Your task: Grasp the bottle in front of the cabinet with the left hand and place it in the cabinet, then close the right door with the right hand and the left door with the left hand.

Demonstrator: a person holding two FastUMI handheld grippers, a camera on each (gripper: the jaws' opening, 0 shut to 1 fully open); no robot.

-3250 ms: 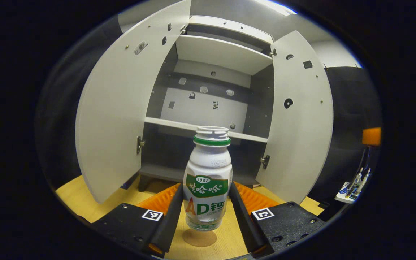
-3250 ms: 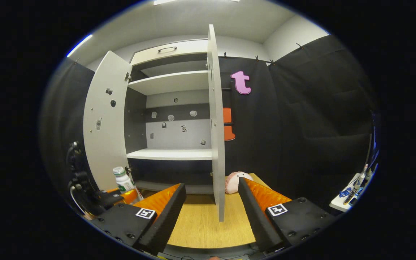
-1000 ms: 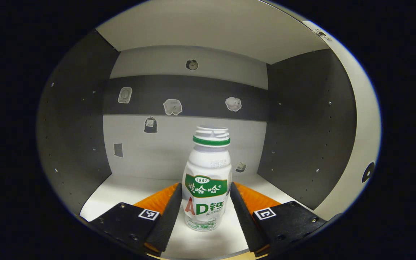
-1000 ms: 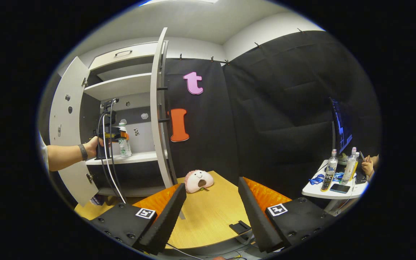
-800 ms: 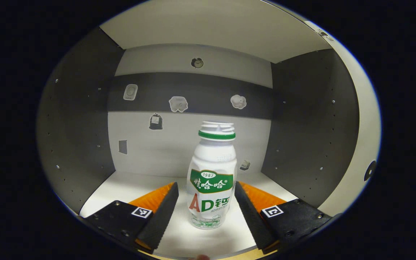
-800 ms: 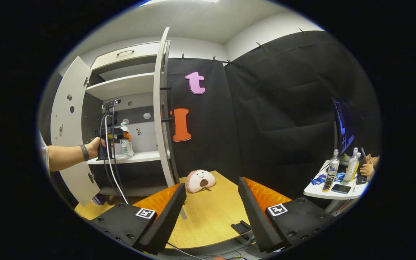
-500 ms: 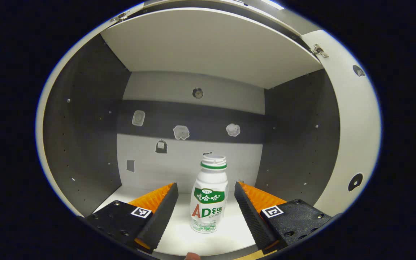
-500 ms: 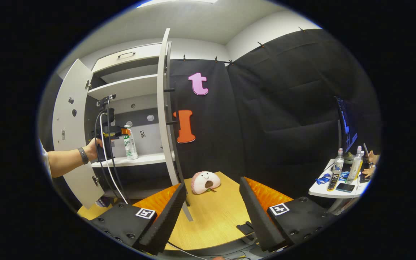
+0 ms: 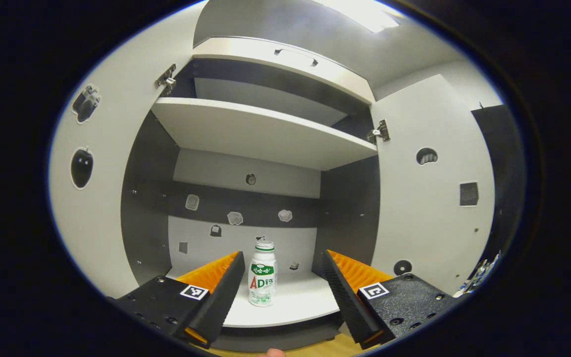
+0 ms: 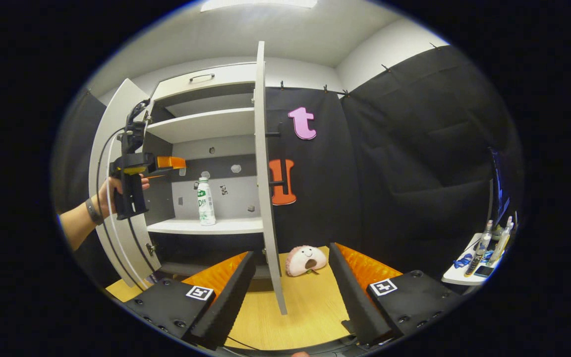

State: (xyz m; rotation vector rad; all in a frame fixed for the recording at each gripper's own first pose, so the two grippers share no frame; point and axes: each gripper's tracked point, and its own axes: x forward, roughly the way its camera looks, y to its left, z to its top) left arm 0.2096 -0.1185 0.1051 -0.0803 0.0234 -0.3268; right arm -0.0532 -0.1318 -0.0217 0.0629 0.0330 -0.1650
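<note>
- With the bottle (image 9: 262,272) upright on the shelf (image 9: 290,307), placing looks done; left gripper (image 9: 278,287) fingers spread, clear of it.
- Next, I judge, the right gripper (image 10: 290,292), fingers spread and empty, must push the right door (image 10: 265,198) shut.

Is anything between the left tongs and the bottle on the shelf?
No. In the left gripper view the open left tongs face the bottle across bare shelf; the right gripper view shows the same gap.
</note>
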